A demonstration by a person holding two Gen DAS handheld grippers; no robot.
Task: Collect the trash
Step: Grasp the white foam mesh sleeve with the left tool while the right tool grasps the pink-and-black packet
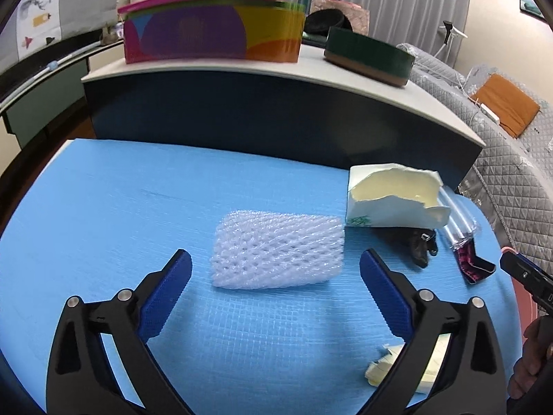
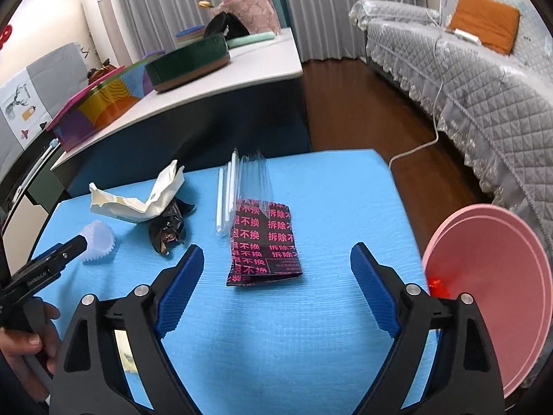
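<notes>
Left wrist view. Left claw (image 1: 275, 269): jaws spread wide, holding nothing, hovering above the blue mat (image 1: 103, 207) that covered the surface. Foam net sleeve (image 1: 278, 249): white, soft, open-mesh, roughly rectangular, lying flat directly between and just ahead of the fingertips. Torn paper carton (image 1: 394, 200): cream, ragged-edged, stiff, touching the sleeve's far right corner. Crumpled black wrapper (image 1: 420, 242): glossy, partly tucked under the carton. Clear plastic sleeves with white straws (image 1: 456, 221) and a black packet with pink print (image 1: 471, 263) lay further right. Paper scraps (image 1: 383, 370): pale, partly hidden behind the right finger. Judged step: grasping the foam sleeve. It would likely compress readily, so lowering squarely and closing across its narrow dimension should hold it; the carton at its corner should be kept out of the pinch.

Right wrist view. Right claw (image 2: 276, 263): jaws likewise wide apart, empty, above the mat. Black packet with pink print (image 2: 264, 245): thin, flat, folded film, lying between the fingertips; being so flat, it may need one finger sliding under an edge. Straws (image 2: 224, 200): slim, white, just left of the packet. Pink bin (image 2: 490, 290): smooth, round-rimmed, beside the surface's right edge, a small red item (image 2: 436, 285) visible inside. Foam sleeve, carton and wrapper sat at far left.
</notes>
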